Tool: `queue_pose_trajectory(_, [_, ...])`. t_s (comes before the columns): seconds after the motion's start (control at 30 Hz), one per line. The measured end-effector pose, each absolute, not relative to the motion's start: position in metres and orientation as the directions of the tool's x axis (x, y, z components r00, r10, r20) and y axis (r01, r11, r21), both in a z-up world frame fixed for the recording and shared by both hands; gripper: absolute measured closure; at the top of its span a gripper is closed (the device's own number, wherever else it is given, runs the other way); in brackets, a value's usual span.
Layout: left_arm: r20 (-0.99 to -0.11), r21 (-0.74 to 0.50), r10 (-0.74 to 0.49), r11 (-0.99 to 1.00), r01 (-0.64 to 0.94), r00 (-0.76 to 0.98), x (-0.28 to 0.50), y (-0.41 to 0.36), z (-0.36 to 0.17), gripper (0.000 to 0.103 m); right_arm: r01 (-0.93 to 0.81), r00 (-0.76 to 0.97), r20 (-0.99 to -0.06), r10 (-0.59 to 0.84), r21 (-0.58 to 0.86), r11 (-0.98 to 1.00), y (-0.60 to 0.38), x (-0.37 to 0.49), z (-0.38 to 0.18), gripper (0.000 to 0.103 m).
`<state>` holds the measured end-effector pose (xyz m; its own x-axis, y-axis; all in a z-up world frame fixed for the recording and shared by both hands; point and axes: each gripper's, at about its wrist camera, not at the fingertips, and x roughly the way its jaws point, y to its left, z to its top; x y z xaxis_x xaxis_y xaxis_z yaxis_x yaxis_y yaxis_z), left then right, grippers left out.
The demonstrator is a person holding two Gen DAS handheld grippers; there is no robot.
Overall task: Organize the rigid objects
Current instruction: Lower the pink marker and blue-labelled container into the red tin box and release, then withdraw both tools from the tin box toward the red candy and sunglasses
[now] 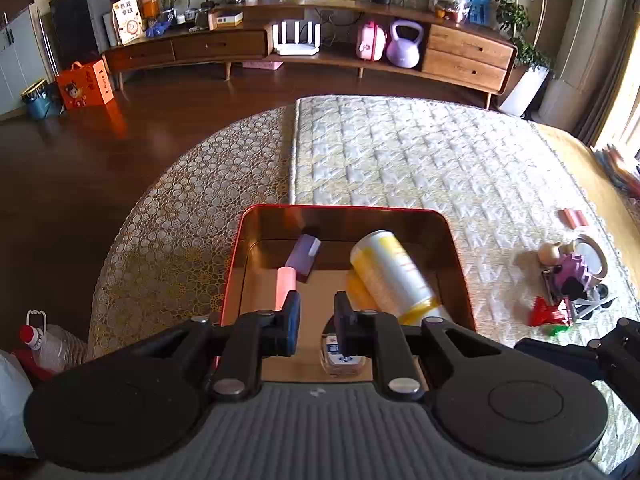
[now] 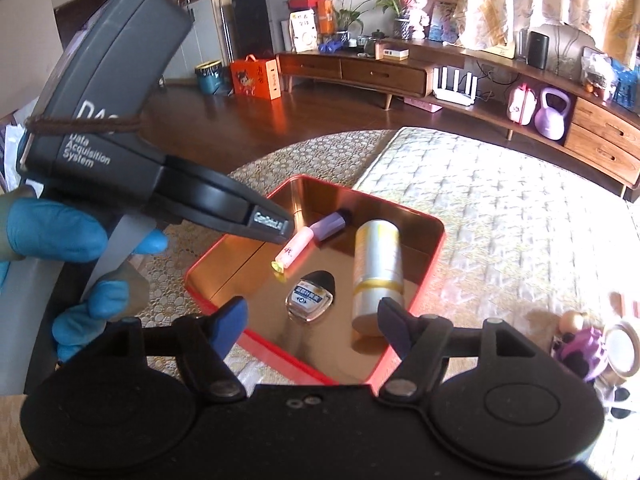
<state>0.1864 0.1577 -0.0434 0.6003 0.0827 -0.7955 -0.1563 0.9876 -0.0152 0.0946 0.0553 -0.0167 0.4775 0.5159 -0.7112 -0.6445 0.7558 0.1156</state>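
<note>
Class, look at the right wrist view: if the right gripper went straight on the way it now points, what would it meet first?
Probably the small clear bottle lying in the red tin, between the open jaws of the right gripper; depth is hard to judge.

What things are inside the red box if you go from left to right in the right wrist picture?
Pink tube → purple tube → small clear bottle → yellow and white can, all lying in the red box.
</note>
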Motion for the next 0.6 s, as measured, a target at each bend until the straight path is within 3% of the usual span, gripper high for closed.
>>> queue_pose_trajectory(0.07, [-0.786, -0.014, 0.082, 0.988, -0.151, 0.613, 0.18, 0.153, -0.04, 0.071, -0.635, 0.489, -0.703, 0.516, 0.119, 0.764, 0.045, 0.09, -0.013, 0.025])
queue_pose_trajectory(0.1, [-0.782, -0.014, 0.08, 0.989, -0.146, 0.618, 0.178, 0.151, -0.038, 0.063, -0.634, 0.491, -0.7, 0.519, 0.121, 0.764, 0.041, 0.089, -0.012, 0.024])
queue_pose_trajectory(0.13, [-0.779, -0.014, 0.08, 0.989, -0.145, 0.622, 0.175, 0.148, -0.037, 0.048, -0.63, 0.496, -0.698, 0.517, 0.12, 0.767, 0.035, 0.086, -0.011, 0.024])
queue_pose_trajectory(0.2, [-0.768, -0.014, 0.086, 0.988, -0.152, 0.635, 0.17, 0.143, -0.034, 0.037, -0.619, 0.508, -0.695, 0.51, 0.117, 0.776, 0.024, 0.082, -0.009, 0.023])
queue_pose_trajectory(0.4, [-0.762, -0.023, 0.067, 0.991, -0.131, 0.644, 0.158, 0.124, -0.031, 0.037, -0.569, 0.545, -0.676, 0.496, 0.136, 0.811, -0.018, 0.072, -0.002, 0.018])
queue_pose_trajectory(0.6, [-0.749, -0.019, 0.048, 0.995, -0.094, 0.661, 0.146, 0.097, -0.029, 0.031, -0.501, 0.587, -0.661, 0.468, 0.158, 0.851, -0.065, 0.063, 0.0, 0.004])
